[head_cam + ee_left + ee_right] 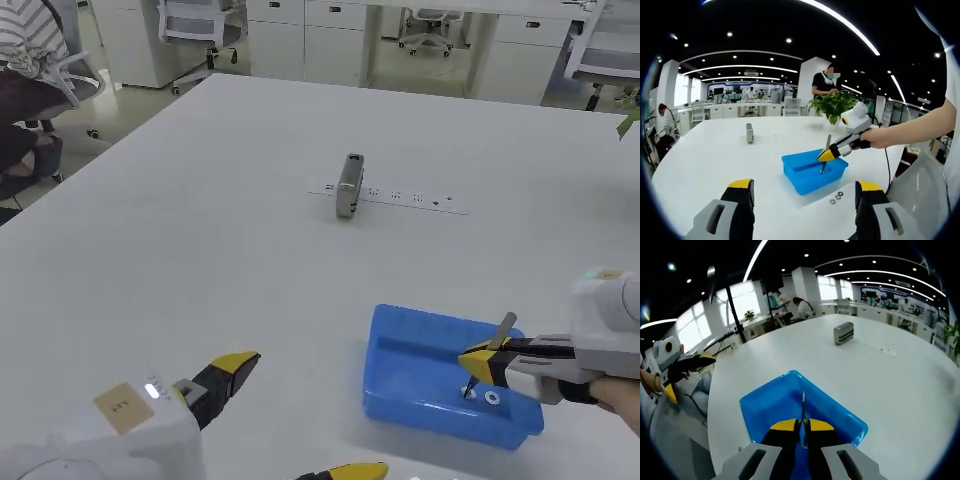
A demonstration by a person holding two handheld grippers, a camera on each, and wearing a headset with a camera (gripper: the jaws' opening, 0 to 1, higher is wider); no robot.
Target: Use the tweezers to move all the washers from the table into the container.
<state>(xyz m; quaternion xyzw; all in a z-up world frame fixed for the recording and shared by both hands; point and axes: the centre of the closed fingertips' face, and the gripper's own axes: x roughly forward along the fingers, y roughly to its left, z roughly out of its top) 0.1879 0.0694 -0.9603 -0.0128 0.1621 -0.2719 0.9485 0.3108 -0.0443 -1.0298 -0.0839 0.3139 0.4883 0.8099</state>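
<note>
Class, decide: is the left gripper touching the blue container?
Apart. The left gripper view shows bare table between the left gripper and the blue container.

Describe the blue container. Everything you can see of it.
The blue container is a shallow rectangular tray, plastic by its look, open-topped with low walls and rounded corners. It sits flat on the white table. One washer lies inside near a corner. The tweezers, clamped in the right hand-held gripper, dip their tips into it beside that washer; whether they touch the floor cannot be told.
</note>
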